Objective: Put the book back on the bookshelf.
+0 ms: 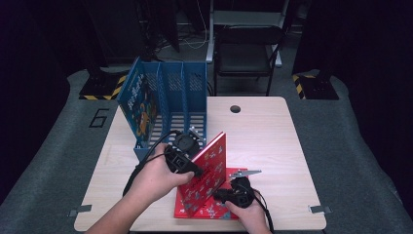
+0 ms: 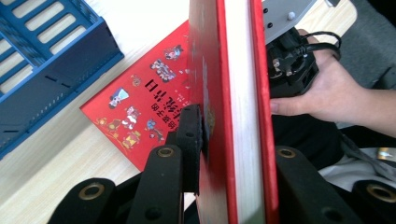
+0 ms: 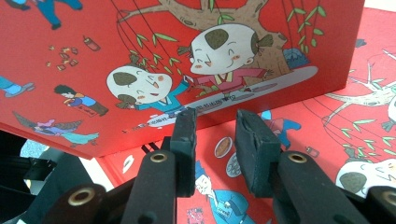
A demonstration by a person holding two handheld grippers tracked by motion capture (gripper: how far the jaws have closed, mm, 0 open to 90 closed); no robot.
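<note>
Pale wooden table (image 1: 272, 141) underneath everything, taken here as the landmark. At its far left corner, a blue file rack (image 1: 168, 100) with slotted dividers, a blue picture book (image 1: 139, 105) standing in its leftmost bay. Near the table's front edge, a flat red book (image 1: 207, 207) lying cover up, long axis running away from the front edge. Rising on top of it, an upright red book (image 1: 209, 168), tilted, bottom edge resting on the flat one, top corner pointing up and toward the rack, long axis running diagonally from the table's front toward its back. From the high view: overall layout, both hands, rack to the left of the raised book. From the left gripper view, not seen from above: the raised book edge-on, white page block (image 2: 243, 112) between two red covers, slotted between the jaws of the left gripper (image 2: 233, 154); one pad touching the cover, the far pad hidden behind the other cover, so a clamp on the upright red book, grip narrow. From the right gripper view: the raised book's front cover with cartoon children under a willow, the same art on the flat book below. Right gripper (image 3: 215, 140) at the table's front right, jaws parted with nothing between the pads, tips just short of the raised book's lower edge and above the flat cover.
</note>
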